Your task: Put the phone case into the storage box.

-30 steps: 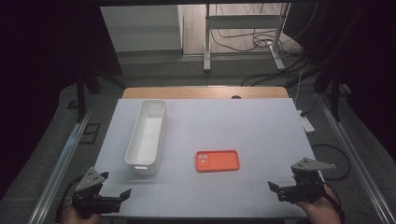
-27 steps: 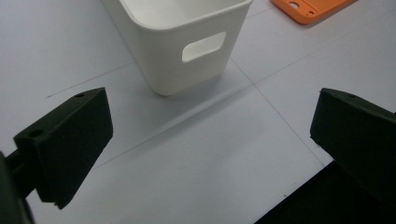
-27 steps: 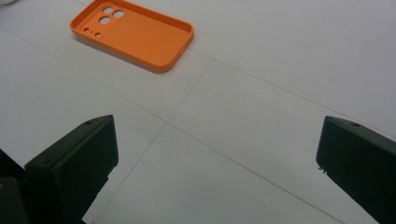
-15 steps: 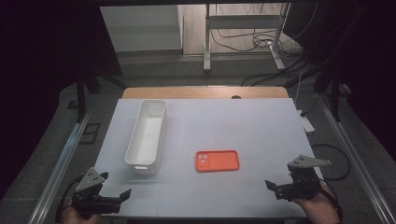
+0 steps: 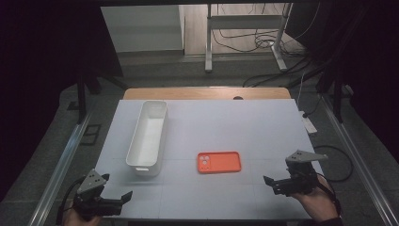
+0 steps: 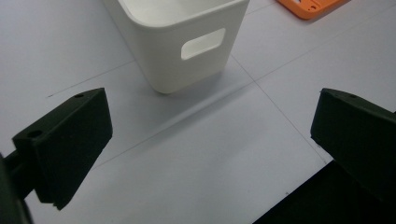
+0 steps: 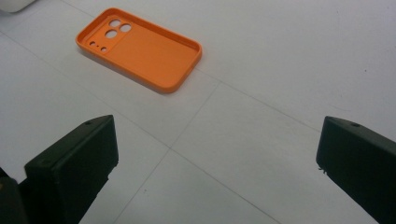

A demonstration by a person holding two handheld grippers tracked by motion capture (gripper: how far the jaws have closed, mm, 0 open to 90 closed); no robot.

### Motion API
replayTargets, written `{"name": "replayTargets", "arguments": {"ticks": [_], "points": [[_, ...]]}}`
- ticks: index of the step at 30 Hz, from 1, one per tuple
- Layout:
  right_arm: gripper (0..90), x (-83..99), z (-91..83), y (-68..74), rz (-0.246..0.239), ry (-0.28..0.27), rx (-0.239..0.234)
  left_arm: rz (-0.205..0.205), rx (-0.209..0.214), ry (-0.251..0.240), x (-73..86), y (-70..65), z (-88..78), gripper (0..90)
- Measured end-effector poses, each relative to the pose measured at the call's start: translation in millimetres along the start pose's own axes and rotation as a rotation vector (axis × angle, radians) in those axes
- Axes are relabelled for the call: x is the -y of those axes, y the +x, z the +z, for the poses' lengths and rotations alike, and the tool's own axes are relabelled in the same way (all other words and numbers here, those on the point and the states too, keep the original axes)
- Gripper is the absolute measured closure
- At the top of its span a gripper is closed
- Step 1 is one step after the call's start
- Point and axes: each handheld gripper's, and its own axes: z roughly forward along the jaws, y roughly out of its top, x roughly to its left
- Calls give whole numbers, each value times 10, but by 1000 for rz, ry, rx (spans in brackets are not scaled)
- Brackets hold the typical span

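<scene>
Both grippers barely shifted, my right gripper (image 5: 275, 183) wide open and empty, orange phone case (image 5: 219, 162) ahead-left on the surface (image 5: 244, 122), left gripper (image 5: 123, 198) open near white bin (image 5: 147, 136).

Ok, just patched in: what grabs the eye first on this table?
The orange phone case lies open side up near the middle of the white table. Left of it stands a long white bin, apart from it. The left gripper and right gripper wait open at the near corners, touching nothing.
</scene>
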Motion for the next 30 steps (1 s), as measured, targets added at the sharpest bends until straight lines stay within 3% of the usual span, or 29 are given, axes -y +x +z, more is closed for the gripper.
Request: {"name": "replayTargets", "arguments": {"ticks": [14,30], "points": [[0,-107,61,24,-25,-10,-7,7,-5,10,-4,-4,5,0],[0,-265,257,61,-56,24,-23,12,-9,16,-5,-11,10,0]]}}
